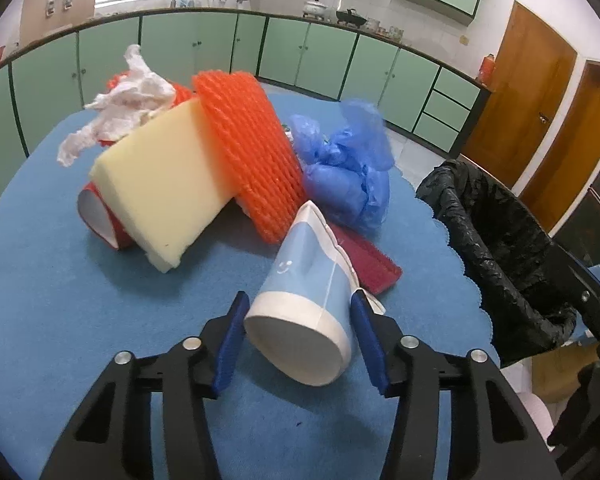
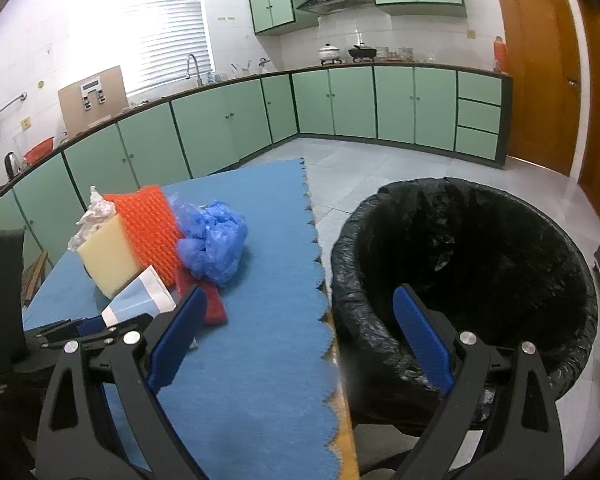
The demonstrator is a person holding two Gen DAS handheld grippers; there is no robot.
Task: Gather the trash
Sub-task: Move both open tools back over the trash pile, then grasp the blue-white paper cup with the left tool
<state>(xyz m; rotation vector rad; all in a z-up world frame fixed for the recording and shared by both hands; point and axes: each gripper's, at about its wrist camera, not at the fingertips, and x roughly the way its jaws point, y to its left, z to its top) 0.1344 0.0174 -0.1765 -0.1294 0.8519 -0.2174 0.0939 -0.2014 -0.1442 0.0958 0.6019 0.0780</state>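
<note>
A pile of trash lies on the blue mat (image 1: 60, 280): a yellow foam block (image 1: 160, 184), an orange foam net (image 1: 252, 148), a crumpled blue plastic bag (image 1: 348, 168), white tissue (image 1: 116, 108), a red cup (image 1: 100, 220) and a flat red pack (image 1: 372, 260). A blue-and-white paper cup (image 1: 304, 300) lies on its side between the fingers of my left gripper (image 1: 298, 320), which stands open around it with small gaps. My right gripper (image 2: 300, 320) is open and empty, over the table edge beside the black-lined bin (image 2: 480, 272).
The bin (image 1: 500, 248) stands off the table's right edge. Green kitchen cabinets (image 2: 340, 104) run along the back, and wooden doors (image 2: 540, 68) stand at the right. The left gripper's body (image 2: 60, 336) shows at the lower left of the right wrist view.
</note>
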